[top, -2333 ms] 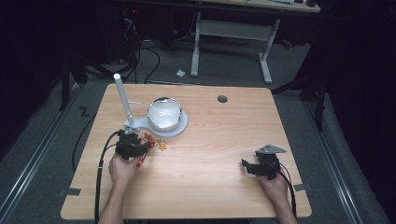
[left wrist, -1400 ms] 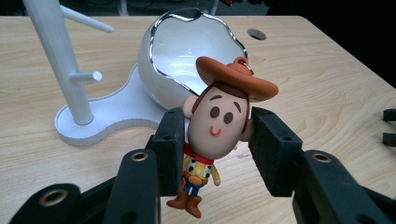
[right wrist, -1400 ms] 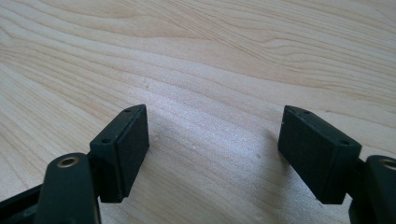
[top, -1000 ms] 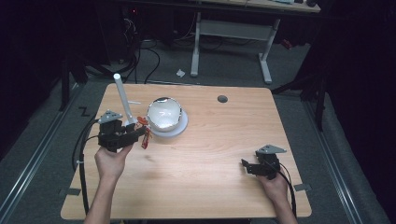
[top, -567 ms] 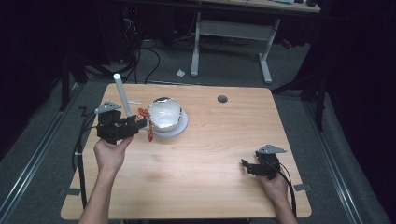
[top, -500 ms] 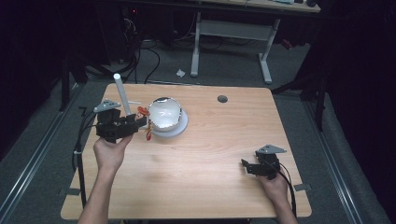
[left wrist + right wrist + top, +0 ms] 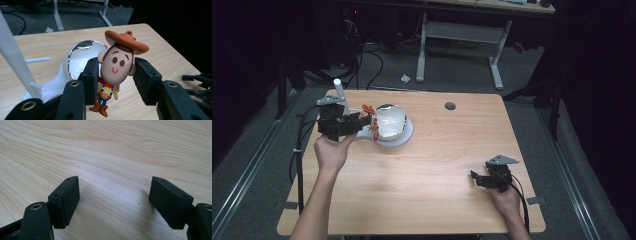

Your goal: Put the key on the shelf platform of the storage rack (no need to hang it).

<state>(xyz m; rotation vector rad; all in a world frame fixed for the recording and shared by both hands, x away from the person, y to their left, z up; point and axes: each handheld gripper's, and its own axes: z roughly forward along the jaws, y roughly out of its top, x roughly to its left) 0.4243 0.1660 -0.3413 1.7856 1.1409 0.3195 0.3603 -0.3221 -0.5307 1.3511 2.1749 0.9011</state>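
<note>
Rubbery and round, the cowboy keychain's (image 7: 115,65) head sits clamped in our left gripper (image 7: 115,79), so we risk it squirting out near the white stand (image 7: 72,65), while our right gripper (image 7: 115,202) rests apart.

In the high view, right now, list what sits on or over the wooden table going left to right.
Left gripper clamped on an orange-hatted cowboy figurine → shiny round white stand with a chrome dome → small dark round hole in the tabletop → right gripper, jaws open, near the front edge.
</note>
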